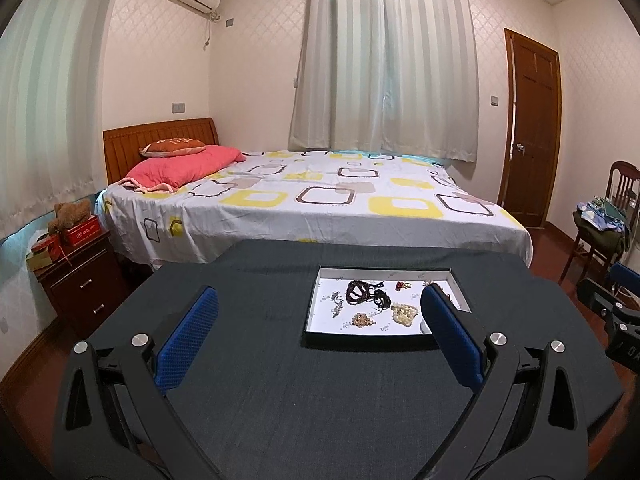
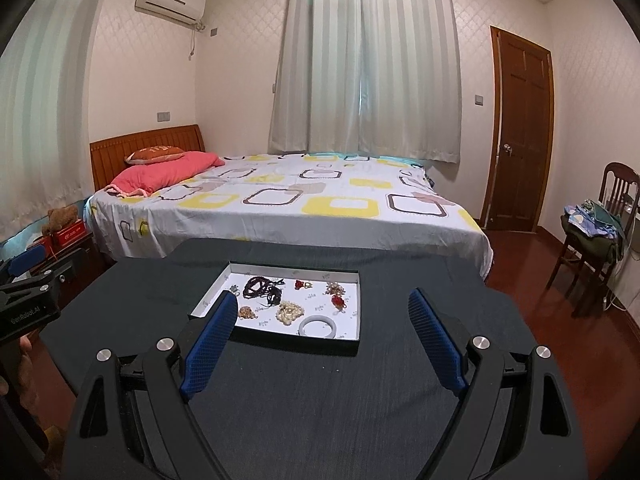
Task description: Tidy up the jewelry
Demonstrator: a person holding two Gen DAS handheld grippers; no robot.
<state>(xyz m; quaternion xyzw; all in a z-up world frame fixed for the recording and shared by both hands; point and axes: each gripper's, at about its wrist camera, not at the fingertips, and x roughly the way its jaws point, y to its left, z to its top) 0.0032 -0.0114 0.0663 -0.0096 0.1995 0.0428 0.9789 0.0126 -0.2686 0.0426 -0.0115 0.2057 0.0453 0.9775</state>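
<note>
L gripper (image 1: 320,312) over dark table (image 1: 248,360), jaws spread wide, nothing btwn blue pads (image 1: 188,332). Just ahead, near table's far edge: shallow white tray (image 2: 352,332) w/ jewelry. L to R in tray: dark beaded strands (image 2: 256,286), tan bead cluster (image 2: 247,312), pearl heap (image 2: 290,312), white bangle (image 2: 319,326), red pendant (image 2: 338,301). R gripper (image 2: 322,312) also spread wide, empty, short of tray. Bed (image 2: 280,208) behind table.

jewelry tray (image 2: 208,305), wide-open right gripper (image 2: 320,304)
</note>
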